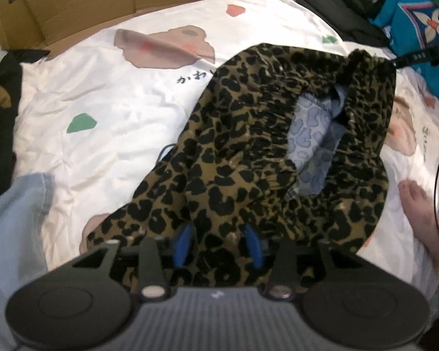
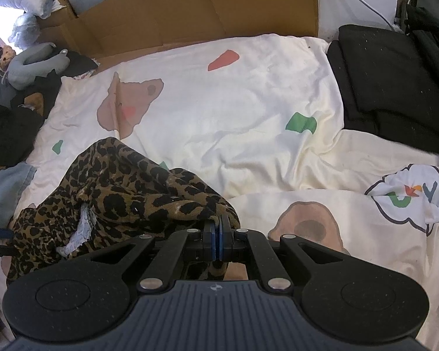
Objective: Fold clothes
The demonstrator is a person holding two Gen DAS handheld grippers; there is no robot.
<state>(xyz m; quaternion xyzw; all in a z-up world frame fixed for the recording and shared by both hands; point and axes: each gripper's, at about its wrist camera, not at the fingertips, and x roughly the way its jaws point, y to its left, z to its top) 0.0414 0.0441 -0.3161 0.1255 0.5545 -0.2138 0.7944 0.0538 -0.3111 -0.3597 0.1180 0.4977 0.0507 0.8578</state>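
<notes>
So the leopard-print pants (image 1: 248, 152) are bunched up near the front edge of the bed, on a white duvet (image 2: 234, 117) with cartoon bears. The right gripper (image 2: 219, 234) is clamped tight on a bit of the waistband, lifting it. The left gripper (image 1: 219, 245) has its blue pads (image 1: 253, 248) spread about halfway, fabric between them but not pinched.

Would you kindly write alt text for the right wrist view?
The right gripper, jaws shut, pinches an edge of a leopard-print garment heaped on a white bedsheet with cartoon prints. Folded black clothes lie at right.
</notes>
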